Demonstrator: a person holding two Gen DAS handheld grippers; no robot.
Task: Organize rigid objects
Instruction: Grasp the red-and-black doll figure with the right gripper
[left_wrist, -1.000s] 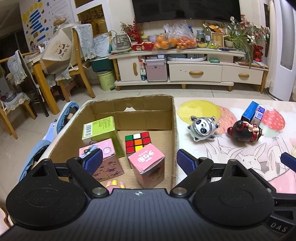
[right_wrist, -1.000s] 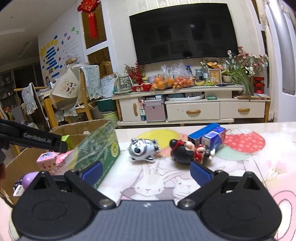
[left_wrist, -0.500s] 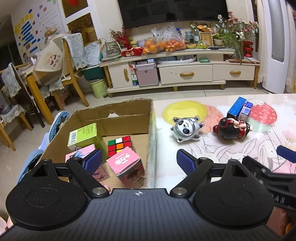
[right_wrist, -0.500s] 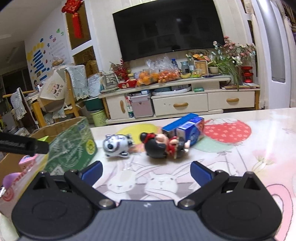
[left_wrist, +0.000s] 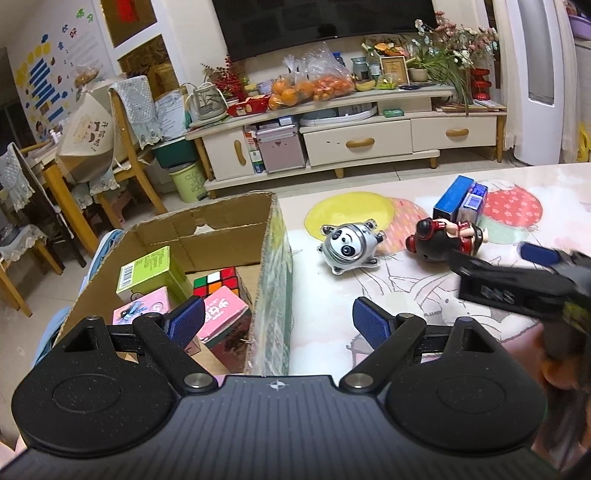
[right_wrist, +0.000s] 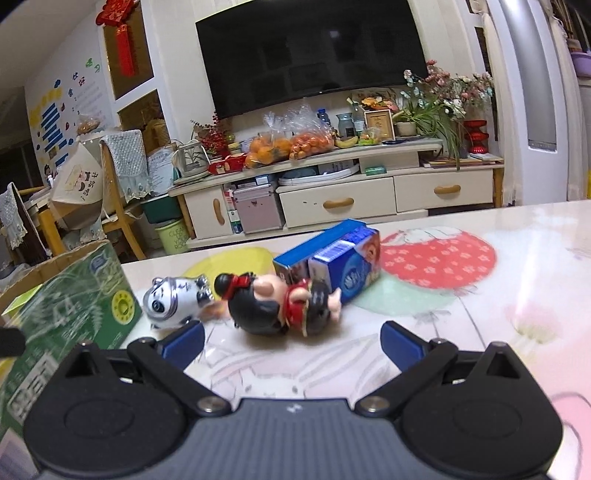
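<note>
A cardboard box (left_wrist: 271, 236) (right_wrist: 66, 306) stands at the table's left end, holding a green carton (left_wrist: 149, 271), a Rubik's cube (left_wrist: 218, 282) and two pink cartons (left_wrist: 225, 315). On the table lie a panda figure (left_wrist: 349, 249) (right_wrist: 173, 301), a black-and-red doll (left_wrist: 441, 238) (right_wrist: 280, 304) and a blue carton (left_wrist: 460, 197) (right_wrist: 340, 260). My left gripper (left_wrist: 279, 323) is open above the box's right wall. My right gripper (right_wrist: 291, 341) is open, low over the table, just short of the doll. It also shows at the right of the left wrist view (left_wrist: 517, 280).
The table (right_wrist: 498, 295) has a cartoon-printed cover and runs on to the right. Beyond it stand a TV cabinet (left_wrist: 351, 136) with fruit bags and plants, wooden chairs (left_wrist: 122, 147) at left, and a white appliance (left_wrist: 535, 81) at right.
Both grippers have moved right. The right gripper has closed in on the doll, which now looms larger between its fingers. The left gripper has shifted from over the box interior to its right wall.
</note>
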